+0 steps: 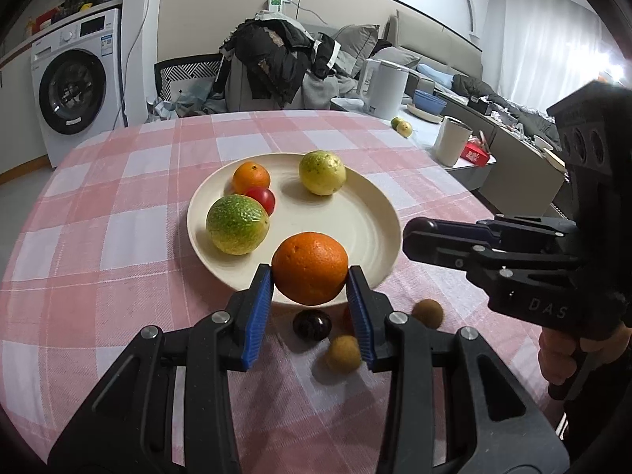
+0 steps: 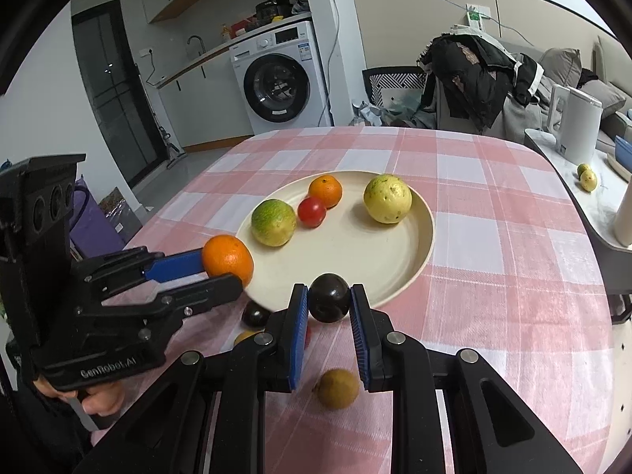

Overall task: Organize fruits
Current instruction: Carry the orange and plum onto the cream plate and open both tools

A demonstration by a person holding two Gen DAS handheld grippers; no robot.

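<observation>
Left claw clamping orange, right claw clamping dark plum, above plate rim

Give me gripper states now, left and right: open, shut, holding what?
Left gripper: shut on the orange, at the plate's near rim.
Right gripper: shut on the dark plum.

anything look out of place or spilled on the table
Nothing spilled or damaged. A few small fruits still lie on the checked cloth near the plate: two brownish ones and a dark one.
</observation>
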